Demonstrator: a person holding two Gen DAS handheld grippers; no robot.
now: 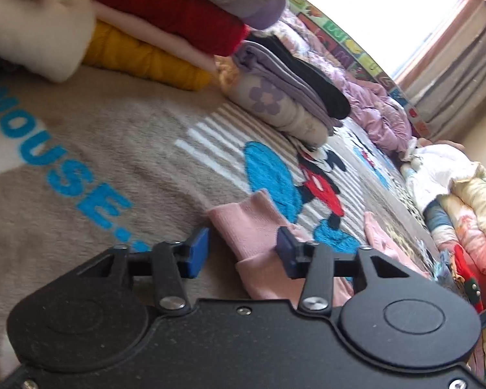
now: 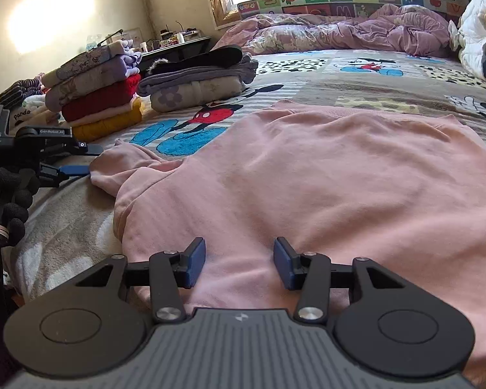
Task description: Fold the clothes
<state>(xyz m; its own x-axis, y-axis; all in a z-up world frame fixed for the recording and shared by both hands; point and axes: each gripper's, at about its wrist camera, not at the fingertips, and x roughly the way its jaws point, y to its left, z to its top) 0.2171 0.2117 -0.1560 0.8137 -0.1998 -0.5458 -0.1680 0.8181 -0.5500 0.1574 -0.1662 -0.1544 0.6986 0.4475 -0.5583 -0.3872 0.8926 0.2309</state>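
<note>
While both tools (image 2: 239, 261) gape, the pink top (image 2: 324, 178) lies beneath.

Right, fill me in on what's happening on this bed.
A person is folding laundry with a handheld gripper in each hand. A pink sweatshirt lies spread on the cartoon-mouse blanket, not yet folded. The left gripper is at the sleeve cuff, its jaws apart with the cuff between them. The right gripper hovers open over the sweatshirt's near edge. Two stacks of folded clothes sit further back on the bed.
</note>
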